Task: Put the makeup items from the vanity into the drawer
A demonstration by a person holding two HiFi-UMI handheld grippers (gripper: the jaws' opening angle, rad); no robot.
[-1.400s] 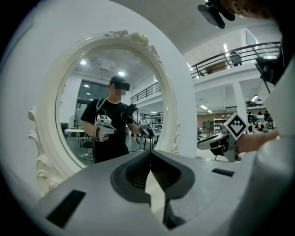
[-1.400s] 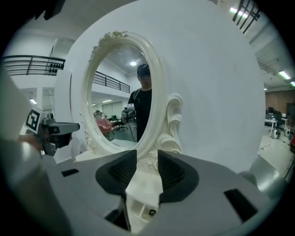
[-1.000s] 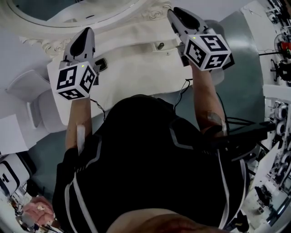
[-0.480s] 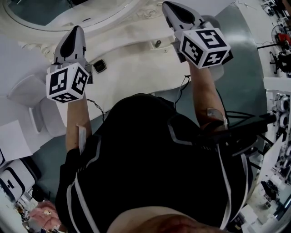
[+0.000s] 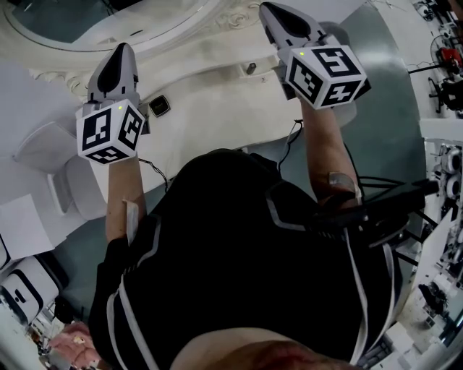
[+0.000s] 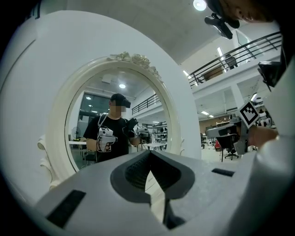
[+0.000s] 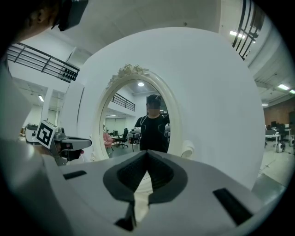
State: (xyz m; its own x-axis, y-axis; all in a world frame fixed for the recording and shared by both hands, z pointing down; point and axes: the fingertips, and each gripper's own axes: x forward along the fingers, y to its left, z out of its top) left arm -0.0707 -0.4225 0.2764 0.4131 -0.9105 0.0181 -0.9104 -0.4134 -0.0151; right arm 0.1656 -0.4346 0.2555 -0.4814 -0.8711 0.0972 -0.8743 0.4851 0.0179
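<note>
A small dark square compact (image 5: 159, 105) lies on the white vanity top (image 5: 210, 97), just right of my left gripper (image 5: 119, 49). A small dark round item (image 5: 250, 69) sits further back, left of my right gripper (image 5: 270, 9). Both grippers hover level over the vanity and point at the oval mirror (image 5: 108, 22). My left gripper (image 6: 150, 154) is shut, its jaws touching at the tips with nothing between them. My right gripper (image 7: 147, 153) is shut and empty too. The mirror (image 6: 120, 133) reflects the person holding both grippers. No drawer shows.
The ornate white mirror frame (image 7: 126, 73) rises right ahead of both grippers. A white seat (image 5: 69, 177) stands left of the vanity. Black cables (image 5: 293, 137) hang off the vanity's front edge. Lab equipment (image 5: 445, 87) crowds the right side.
The right gripper has risen a little toward the mirror. The left gripper sits slightly further left in the picture, so the compact beside it shows fully.
</note>
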